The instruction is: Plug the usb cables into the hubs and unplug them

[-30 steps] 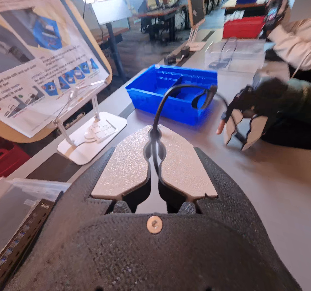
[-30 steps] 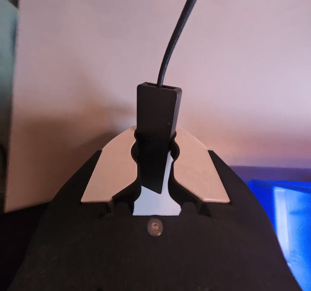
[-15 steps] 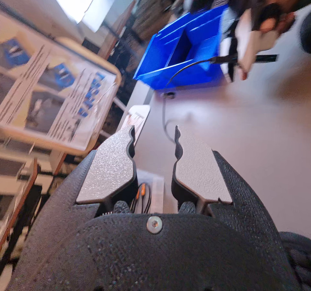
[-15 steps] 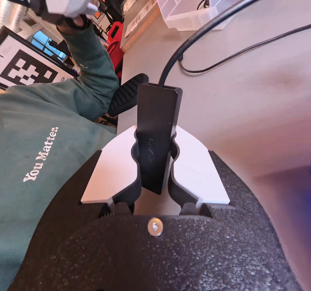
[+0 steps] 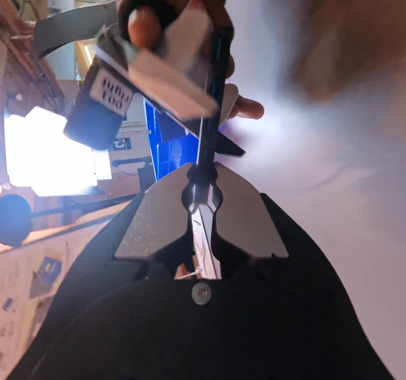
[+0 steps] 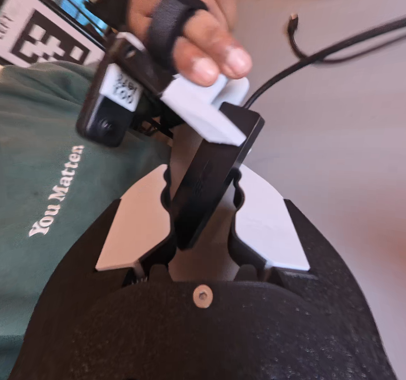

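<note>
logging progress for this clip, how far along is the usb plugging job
Done: no cable shows as plugged in yet. In hand: the black hub sits between both grippers. The left gripper is shut on one end, and the right gripper has its jaws apart around it. Left: a loose cable end lies on the table, so plugging and unplugging remain.

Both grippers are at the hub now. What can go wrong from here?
1. The flat black rectangular usb hub sits tilted in the right gripper's open jaws. Only the left gripper pinches its far end, so it may pivot or slip out.
2. Its thin black cable trails across the grey table. A quick move could snag or tug it.
</note>
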`<state>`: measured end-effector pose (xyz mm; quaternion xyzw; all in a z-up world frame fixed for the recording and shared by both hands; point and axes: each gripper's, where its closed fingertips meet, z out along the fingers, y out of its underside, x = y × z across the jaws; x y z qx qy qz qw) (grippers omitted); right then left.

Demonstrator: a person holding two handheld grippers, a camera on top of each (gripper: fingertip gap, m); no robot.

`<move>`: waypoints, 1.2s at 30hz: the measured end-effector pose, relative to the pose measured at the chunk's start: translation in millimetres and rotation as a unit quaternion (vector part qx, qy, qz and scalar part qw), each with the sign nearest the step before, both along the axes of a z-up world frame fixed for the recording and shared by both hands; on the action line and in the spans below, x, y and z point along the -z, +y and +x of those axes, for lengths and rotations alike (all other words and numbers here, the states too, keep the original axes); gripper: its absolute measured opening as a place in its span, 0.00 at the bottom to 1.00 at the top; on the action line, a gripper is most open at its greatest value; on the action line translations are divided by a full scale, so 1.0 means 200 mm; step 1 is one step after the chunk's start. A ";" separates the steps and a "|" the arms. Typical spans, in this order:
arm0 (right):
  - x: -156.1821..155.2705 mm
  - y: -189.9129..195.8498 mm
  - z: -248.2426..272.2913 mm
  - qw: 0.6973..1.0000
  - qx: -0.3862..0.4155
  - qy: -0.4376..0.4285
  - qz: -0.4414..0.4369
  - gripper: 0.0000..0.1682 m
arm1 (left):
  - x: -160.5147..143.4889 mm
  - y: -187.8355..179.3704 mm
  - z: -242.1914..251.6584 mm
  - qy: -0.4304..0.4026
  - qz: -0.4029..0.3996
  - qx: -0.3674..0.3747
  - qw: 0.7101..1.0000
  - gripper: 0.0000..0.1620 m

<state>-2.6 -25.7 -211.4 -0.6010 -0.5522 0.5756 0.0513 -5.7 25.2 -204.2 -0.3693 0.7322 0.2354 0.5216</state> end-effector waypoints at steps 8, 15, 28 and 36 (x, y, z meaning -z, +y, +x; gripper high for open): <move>-0.32 0.07 0.10 0.934 0.046 0.219 0.277 0.36 | -0.15 -0.04 -0.17 -0.251 -0.184 -0.004 0.950 0.07; -0.22 0.06 -0.08 0.800 0.086 0.200 0.558 0.23 | -0.10 -0.11 -0.08 -0.280 -0.296 0.021 0.913 0.07; -0.19 0.02 -0.12 0.787 0.085 0.203 0.576 0.07 | -0.05 -0.16 -0.06 -0.279 -0.371 0.029 0.885 0.08; -0.34 0.23 0.01 0.793 0.165 0.204 0.549 0.07 | -0.56 0.25 -0.92 -0.468 -0.250 -0.157 0.833 0.04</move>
